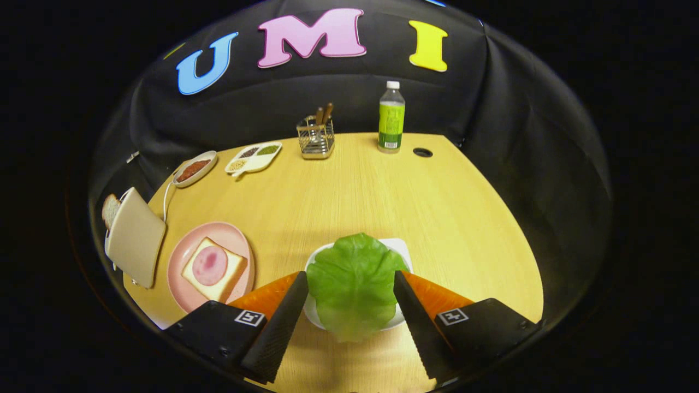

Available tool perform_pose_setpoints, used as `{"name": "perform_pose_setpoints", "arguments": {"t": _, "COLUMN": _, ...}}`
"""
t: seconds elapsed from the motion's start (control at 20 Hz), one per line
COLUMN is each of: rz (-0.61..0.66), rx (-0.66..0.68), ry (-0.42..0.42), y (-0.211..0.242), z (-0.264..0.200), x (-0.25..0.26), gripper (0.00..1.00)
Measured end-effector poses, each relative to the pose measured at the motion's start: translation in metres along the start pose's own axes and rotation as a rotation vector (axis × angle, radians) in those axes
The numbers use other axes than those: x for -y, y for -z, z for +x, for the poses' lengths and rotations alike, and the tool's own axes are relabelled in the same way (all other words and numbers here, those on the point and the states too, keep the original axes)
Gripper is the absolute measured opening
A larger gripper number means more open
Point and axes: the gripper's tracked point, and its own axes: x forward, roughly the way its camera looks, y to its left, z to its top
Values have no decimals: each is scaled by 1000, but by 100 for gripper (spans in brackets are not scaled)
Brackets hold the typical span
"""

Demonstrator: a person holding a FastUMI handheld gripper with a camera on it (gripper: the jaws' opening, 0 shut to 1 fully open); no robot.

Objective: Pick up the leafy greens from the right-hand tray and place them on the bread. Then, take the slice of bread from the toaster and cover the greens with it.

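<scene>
Leafy greens [354, 286] hiding most of white tray [401, 246], between spread, non-gripping gripper [349, 281] fingers.

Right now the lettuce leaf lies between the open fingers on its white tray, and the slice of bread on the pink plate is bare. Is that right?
One detail is wrong. The gripper view shows the bread on the pink plate carrying a round slice of ham. The lettuce leaf does lie on the white tray, between the open gripper fingers.

The greens [354, 286], one broad ruffled leaf, lay on a white tray [401, 248] between the fingers. Left of them, bread [214, 268] topped with ham lay flat on a pink plate [185, 259]. Beyond, a slice [110, 209] stood in the toaster [135, 238].
</scene>
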Motion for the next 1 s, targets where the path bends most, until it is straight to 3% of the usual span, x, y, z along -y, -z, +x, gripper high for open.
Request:
{"name": "perform_pose_setpoints", "arguments": {"t": 0.5, "rz": -4, "rx": -131, "ry": 22, "y": 30, "z": 33, "x": 11, "gripper": 98}}
{"name": "perform_pose_setpoints", "arguments": {"t": 0.65, "rz": -19, "rx": -137, "ry": 27, "y": 29, "z": 33, "x": 11, "gripper": 86}}
{"name": "perform_pose_setpoints", "arguments": {"t": 0.8, "rz": -32, "rx": -133, "ry": 20, "y": 29, "z": 36, "x": 10, "gripper": 82}}
{"name": "perform_pose_setpoints", "arguments": {"t": 0.9, "rz": -44, "rx": -129, "ry": 17, "y": 27, "z": 36, "x": 8, "gripper": 59}}
{"name": "perform_pose_setpoints", "arguments": {"t": 1.0, "rz": -48, "rx": -136, "ry": 4, "y": 28, "z": 34, "x": 8, "gripper": 55}}
